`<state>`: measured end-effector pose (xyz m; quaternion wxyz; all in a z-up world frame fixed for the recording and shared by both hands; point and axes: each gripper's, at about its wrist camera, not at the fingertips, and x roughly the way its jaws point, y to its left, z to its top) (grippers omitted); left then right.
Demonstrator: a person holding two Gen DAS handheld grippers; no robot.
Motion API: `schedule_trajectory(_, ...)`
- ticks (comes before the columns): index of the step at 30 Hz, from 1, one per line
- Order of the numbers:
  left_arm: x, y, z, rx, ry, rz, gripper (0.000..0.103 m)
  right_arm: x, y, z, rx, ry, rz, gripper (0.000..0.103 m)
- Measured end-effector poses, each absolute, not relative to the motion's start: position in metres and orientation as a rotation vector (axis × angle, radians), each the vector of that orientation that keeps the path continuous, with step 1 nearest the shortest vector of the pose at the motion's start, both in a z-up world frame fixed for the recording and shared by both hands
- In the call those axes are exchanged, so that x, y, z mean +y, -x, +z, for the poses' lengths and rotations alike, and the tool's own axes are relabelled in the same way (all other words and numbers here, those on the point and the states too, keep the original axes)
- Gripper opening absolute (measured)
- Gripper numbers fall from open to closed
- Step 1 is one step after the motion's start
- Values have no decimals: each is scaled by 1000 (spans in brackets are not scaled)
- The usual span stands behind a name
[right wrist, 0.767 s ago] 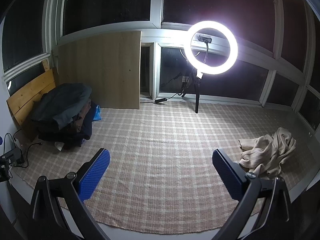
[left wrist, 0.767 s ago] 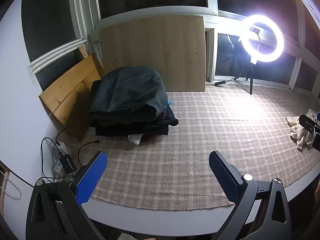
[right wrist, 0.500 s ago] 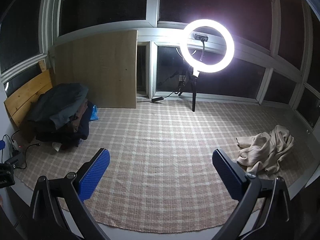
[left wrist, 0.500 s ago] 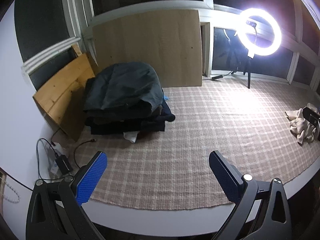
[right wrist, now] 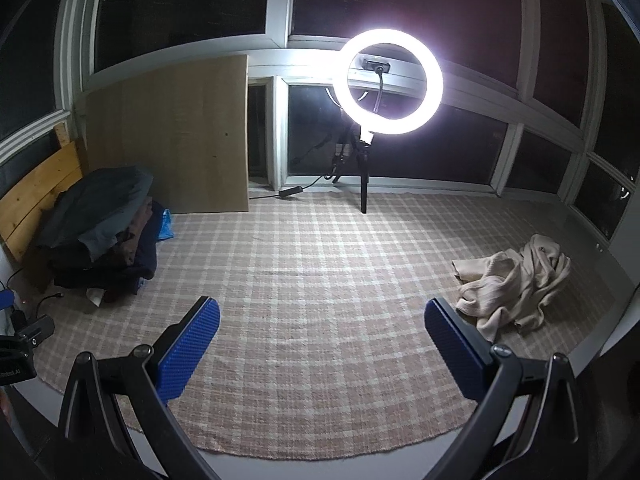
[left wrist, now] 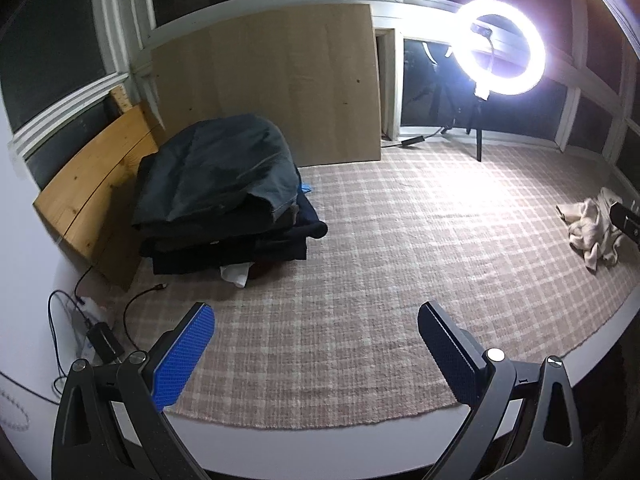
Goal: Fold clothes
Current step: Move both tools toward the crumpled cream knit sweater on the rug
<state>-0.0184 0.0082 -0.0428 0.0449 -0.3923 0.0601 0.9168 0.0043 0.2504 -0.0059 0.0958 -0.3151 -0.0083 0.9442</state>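
Note:
A crumpled beige knit garment (right wrist: pixel 516 280) lies on the checked rug (right wrist: pixel 320 280) at the right; the left wrist view shows it as a beige garment (left wrist: pixel 590 232) at the far right. A stack of dark folded clothes (left wrist: pixel 224 196) sits at the rug's back left, seen also as a dark stack (right wrist: pixel 100 232) in the right wrist view. My left gripper (left wrist: pixel 316 316) hangs open above the rug's near edge with nothing between its blue pads. My right gripper (right wrist: pixel 322 312) is open too, empty, the beige garment just beyond its right finger.
A lit ring light (right wrist: pixel 388 80) on a tripod stands at the back by the windows. A large board (left wrist: pixel 268 88) and a wooden plank (left wrist: pixel 92 188) lean against the wall. Cables and a charger (left wrist: pixel 100 336) lie left of the rug. The rug's middle is bare.
Both views have drifted slightly; the left wrist view has swung a little so the clothes stack sits lower and nearer. Both grippers stay wide open and empty.

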Motion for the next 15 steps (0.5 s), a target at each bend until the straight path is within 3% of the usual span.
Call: schedule_trajectory(15,42,49,-57,194,1219,2658,102,267,-23,-15,-21,938,2618,103)
